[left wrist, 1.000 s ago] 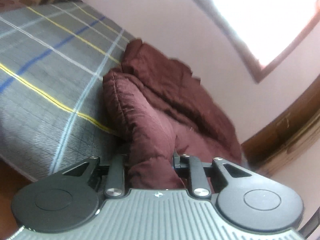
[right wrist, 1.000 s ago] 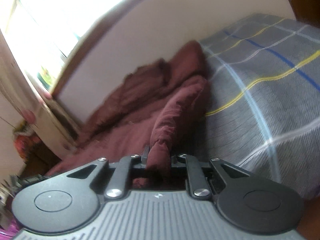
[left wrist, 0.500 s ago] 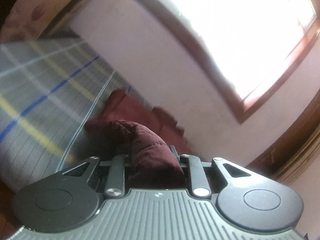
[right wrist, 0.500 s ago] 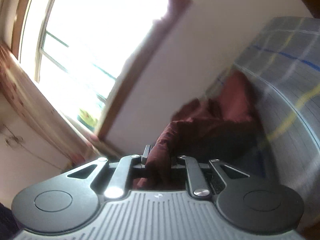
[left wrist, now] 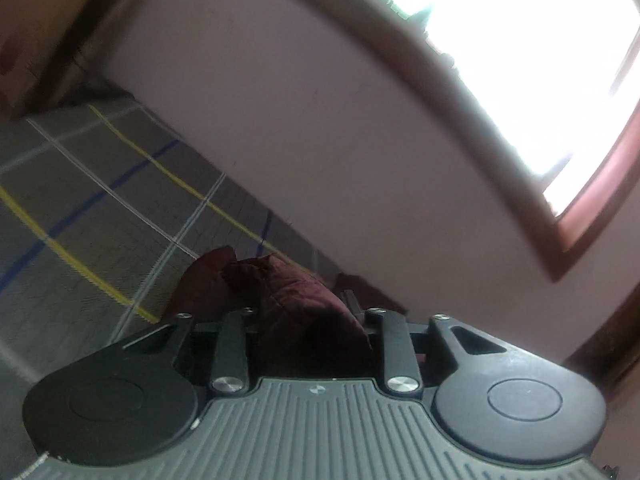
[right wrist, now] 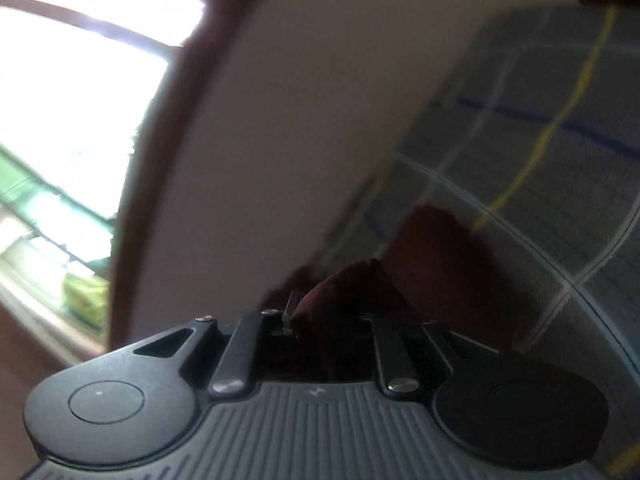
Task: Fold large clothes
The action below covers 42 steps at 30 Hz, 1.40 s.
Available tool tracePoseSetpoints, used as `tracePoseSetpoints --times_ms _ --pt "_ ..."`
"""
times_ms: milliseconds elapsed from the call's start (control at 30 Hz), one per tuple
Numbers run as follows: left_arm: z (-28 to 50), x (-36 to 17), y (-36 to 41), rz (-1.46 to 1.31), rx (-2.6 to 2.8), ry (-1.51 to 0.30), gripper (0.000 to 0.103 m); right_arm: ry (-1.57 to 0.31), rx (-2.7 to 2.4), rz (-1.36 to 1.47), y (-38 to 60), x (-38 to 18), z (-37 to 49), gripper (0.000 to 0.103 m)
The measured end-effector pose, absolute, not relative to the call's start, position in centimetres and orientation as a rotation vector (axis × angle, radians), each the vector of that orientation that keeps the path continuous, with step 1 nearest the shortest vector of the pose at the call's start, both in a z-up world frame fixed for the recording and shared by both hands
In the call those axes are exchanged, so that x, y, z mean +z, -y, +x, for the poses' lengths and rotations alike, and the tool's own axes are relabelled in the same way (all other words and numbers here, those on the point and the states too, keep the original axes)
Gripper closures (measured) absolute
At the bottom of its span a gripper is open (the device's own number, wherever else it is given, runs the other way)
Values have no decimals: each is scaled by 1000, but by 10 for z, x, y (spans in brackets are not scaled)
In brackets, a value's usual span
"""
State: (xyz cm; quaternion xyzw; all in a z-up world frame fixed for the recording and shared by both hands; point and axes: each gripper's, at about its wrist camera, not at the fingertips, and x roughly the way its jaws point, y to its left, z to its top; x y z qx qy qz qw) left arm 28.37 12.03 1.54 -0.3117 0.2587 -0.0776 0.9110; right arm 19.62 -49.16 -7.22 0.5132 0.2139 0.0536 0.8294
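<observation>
A dark maroon padded garment [left wrist: 288, 292] bunches up between the fingers of my left gripper [left wrist: 308, 312] and hides their tips. The left jaws are opening, with the cloth still filling the gap. More of the garment trails down onto the grey plaid bed cover [left wrist: 80, 200]. In the right wrist view, a fold of the same maroon garment [right wrist: 440, 264] sits in my right gripper [right wrist: 332, 316]. Its jaws are opening slightly, with the fold still pinched between them. Both grippers are lifted above the bed and face the wall.
A pale wall [left wrist: 320, 140] runs along the bed's far side, close ahead of both grippers. A bright window in a brown frame [left wrist: 520, 40] is set high in it, and the window [right wrist: 80, 100] also shows in the right wrist view. The plaid bed cover [right wrist: 560, 140] lies to the right.
Both grippers have swung up and toward the wall, carrying the maroon garment off the bed. Much less of it lies spread on the cover, and the window fills more of each view.
</observation>
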Motion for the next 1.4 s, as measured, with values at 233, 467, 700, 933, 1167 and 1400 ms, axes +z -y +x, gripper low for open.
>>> tracePoseSetpoints --times_ms 233,467,700,933,1167,1400 --pt "296 2 -116 -596 -162 -512 23 -373 96 1108 491 -89 203 47" --pt "262 31 -104 -437 -205 -379 3 -256 148 770 460 -19 161 23" --pt "271 38 -4 -108 -410 -476 54 -460 220 109 320 4 202 89" --pt "349 24 31 71 -404 -518 54 -496 197 -53 305 2 283 92" --pt "398 -44 -7 -45 -299 -672 50 -607 189 0 309 -65 325 92" --pt "407 -72 -20 -120 -289 -664 50 -665 191 96 323 -96 353 96"
